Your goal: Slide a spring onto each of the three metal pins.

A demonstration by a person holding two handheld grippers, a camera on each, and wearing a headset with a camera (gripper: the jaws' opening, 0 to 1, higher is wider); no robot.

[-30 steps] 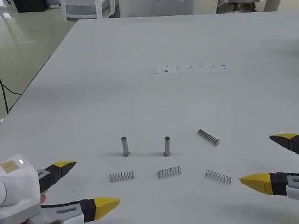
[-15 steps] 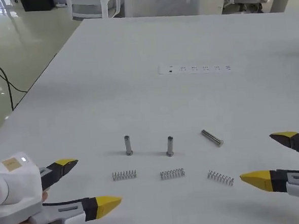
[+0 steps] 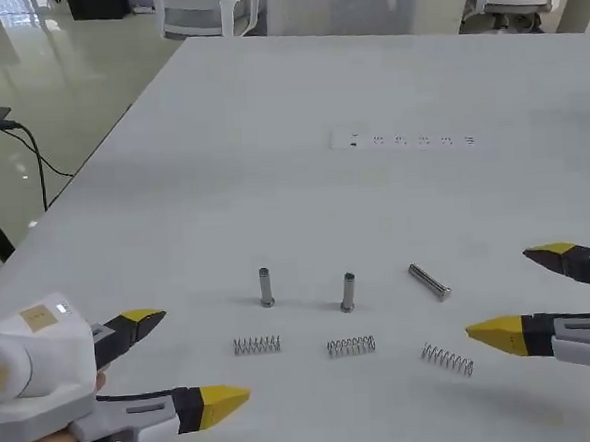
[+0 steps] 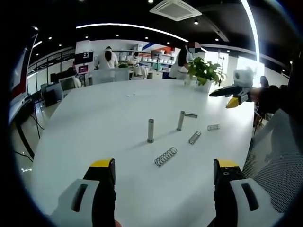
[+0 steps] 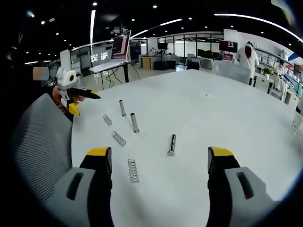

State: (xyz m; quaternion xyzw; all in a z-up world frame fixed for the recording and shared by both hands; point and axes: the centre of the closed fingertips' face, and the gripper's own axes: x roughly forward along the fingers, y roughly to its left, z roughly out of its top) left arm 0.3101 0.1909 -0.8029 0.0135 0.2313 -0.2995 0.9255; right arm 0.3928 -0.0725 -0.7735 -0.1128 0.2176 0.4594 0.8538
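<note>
Two metal pins stand upright on the white table: the left pin (image 3: 266, 287) (image 4: 150, 130) (image 5: 122, 108) and the middle pin (image 3: 348, 291) (image 4: 181, 120) (image 5: 134, 122). A third pin (image 3: 429, 281) (image 4: 191, 115) (image 5: 172, 144) lies on its side at the right. In front of them lie three springs: left (image 3: 257, 345) (image 4: 165, 156), middle (image 3: 351, 347) (image 4: 194, 137) (image 5: 118, 138), right (image 3: 448, 359) (image 4: 213, 127) (image 5: 132, 170). My left gripper (image 3: 183, 356) (image 4: 159, 168) is open, near the left spring. My right gripper (image 3: 521, 294) (image 5: 160, 156) is open beside the right spring.
A white power strip (image 3: 402, 140) lies flat farther back on the table. The table's left edge (image 3: 100, 143) drops to a glossy floor with a black cable (image 3: 30, 147). Chairs stand beyond the far edge. People stand in the room behind.
The head camera has shifted, so the pins and springs sit slightly lower and to the right. Both grippers stay open in about the same places.
</note>
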